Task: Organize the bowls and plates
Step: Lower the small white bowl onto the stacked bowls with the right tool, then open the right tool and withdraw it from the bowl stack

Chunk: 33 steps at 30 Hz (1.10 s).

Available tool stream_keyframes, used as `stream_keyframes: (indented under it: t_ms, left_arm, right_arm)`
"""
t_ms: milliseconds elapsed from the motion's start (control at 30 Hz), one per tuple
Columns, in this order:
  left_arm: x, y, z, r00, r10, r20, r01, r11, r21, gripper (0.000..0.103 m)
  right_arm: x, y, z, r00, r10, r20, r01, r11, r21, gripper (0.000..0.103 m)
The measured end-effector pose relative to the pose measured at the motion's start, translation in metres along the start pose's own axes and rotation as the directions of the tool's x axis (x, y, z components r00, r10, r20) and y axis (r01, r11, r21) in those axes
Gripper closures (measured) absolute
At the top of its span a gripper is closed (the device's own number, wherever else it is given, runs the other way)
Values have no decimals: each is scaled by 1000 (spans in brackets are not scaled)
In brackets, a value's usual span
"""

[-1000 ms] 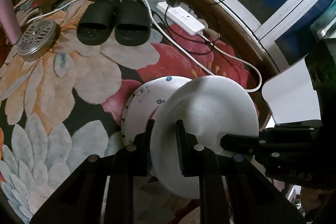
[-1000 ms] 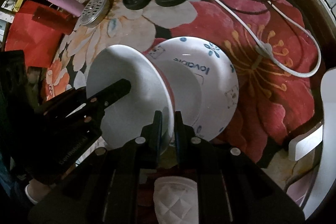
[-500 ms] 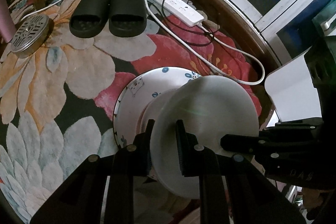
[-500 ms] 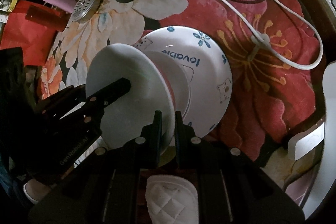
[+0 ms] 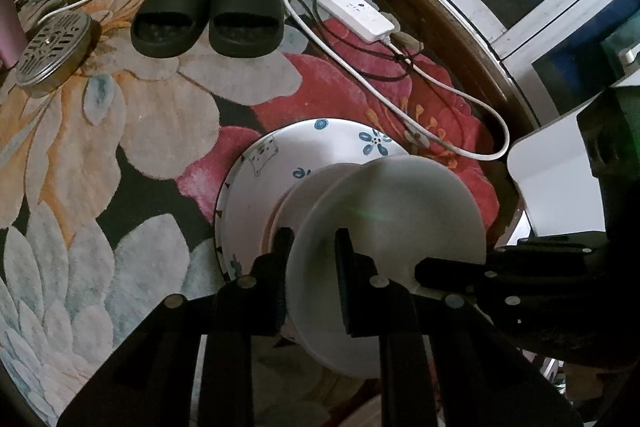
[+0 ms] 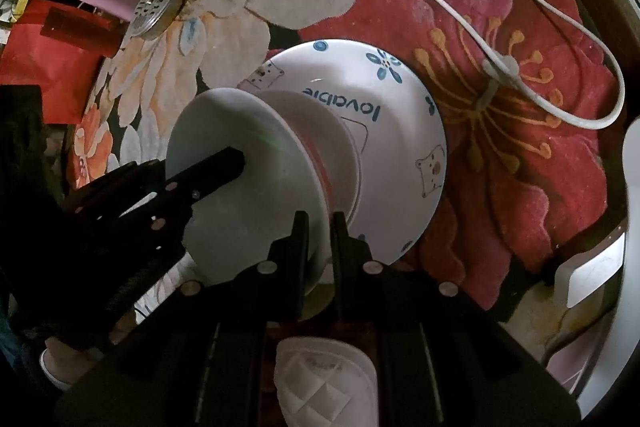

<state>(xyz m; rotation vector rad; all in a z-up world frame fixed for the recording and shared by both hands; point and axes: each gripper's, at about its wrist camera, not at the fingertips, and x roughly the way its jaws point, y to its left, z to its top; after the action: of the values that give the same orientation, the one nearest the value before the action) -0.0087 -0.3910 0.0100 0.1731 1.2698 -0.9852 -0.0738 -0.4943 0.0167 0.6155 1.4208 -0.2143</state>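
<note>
I see slippers (image 5: 208,15), power strip (image 5: 348,9) and cable (image 5: 400,99) beyond the patterned plate (image 5: 276,187) on the rug (image 5: 120,147). Both grippers, left gripper (image 5: 312,247) and right gripper (image 6: 318,227), still pinch the white bowl's (image 5: 400,211) rim above it; plate sits more centred now.

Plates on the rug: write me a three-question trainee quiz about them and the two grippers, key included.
1. True or false: the plain white plate is held by one gripper only.
2. Which word is printed on the patterned plate lying on the rug? A) lovable B) kitchen C) welcome
3. Fill in: beyond the plates in the left wrist view lies a pair of black ______.

Key:
1. False. The left gripper and the right gripper each clamp its rim.
2. A.
3. Slippers.
</note>
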Motion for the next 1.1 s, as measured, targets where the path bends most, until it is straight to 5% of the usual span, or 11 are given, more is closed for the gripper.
stream_keyframes:
  t_ms: [167, 267, 567, 700, 733, 800, 867, 1100]
  left_arm:
    - [-2, 0, 1, 999, -38, -1, 38, 999, -15, 68]
    - [-10, -3, 1, 997, -72, 34, 73, 997, -7, 47]
    - [-32, 1, 5, 991, -38, 128, 38, 999, 4, 3]
    - [-34, 4, 4, 989, 23, 144, -25, 1000, 10, 1]
    - [-33, 5, 3, 989, 39, 142, -41, 999, 12, 1]
    - [-34, 9, 1, 988, 53, 142, -55, 998, 5, 1]
    - [-34, 14, 0, 987, 72, 142, -71, 997, -9, 1]
    - [-38, 19, -2, 985, 98, 145, -97, 995, -16, 0]
  right_arm:
    - [1, 0, 2, 1000, -8, 5, 8, 1000, 5, 91]
    - [3, -1, 2, 1000, -17, 10, 17, 1000, 7, 91]
    - [-1, -3, 7, 999, -14, 35, 14, 1000, 15, 89]
    - [-4, -3, 7, 999, -20, 48, 20, 1000, 8, 88]
    - [-5, -2, 7, 998, -28, 53, 28, 1000, 4, 85]
    - [-9, -1, 7, 995, -65, 78, 65, 998, 0, 48]
    - [-15, -3, 7, 989, -95, 116, 95, 995, 7, 33]
    - [-22, -5, 7, 980, -128, 152, 127, 992, 18, 13]
